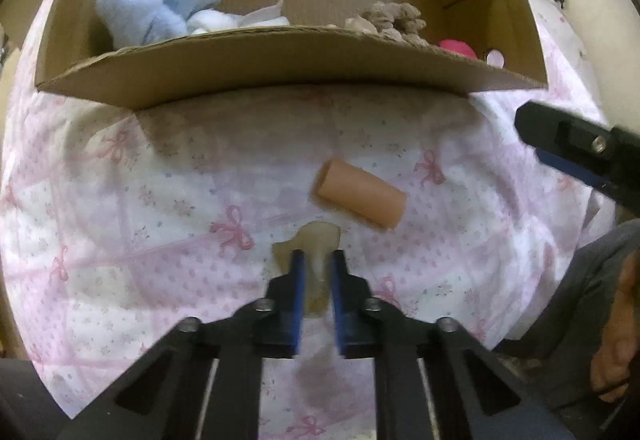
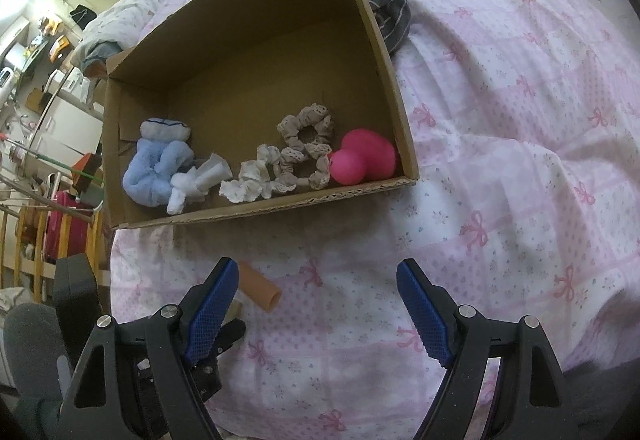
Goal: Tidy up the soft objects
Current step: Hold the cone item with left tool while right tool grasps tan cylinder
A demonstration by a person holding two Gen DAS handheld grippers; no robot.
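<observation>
Translucent soft piece (image 1: pixel 316 240) sits pinched between my left gripper (image 1: pixel 317 258), whose blue pads have closed on it while I point steeply down at the bedspread (image 1: pixel 140 200); my right gripper (image 2: pixel 316 276) hovers nearby, spread wide and empty; just beyond, an orange tube (image 1: pixel 360 199) lies flat, its long axis slanting down to the right in the left wrist view; farther on, the cardboard box (image 2: pixel 384 52) holds a blue plush (image 2: pixel 154 170), scrunchies (image 2: pixel 304 152) and a pink toy (image 2: pixel 362 156); cluttered shelves (image 2: pixel 32 52) line the room's edge.
</observation>
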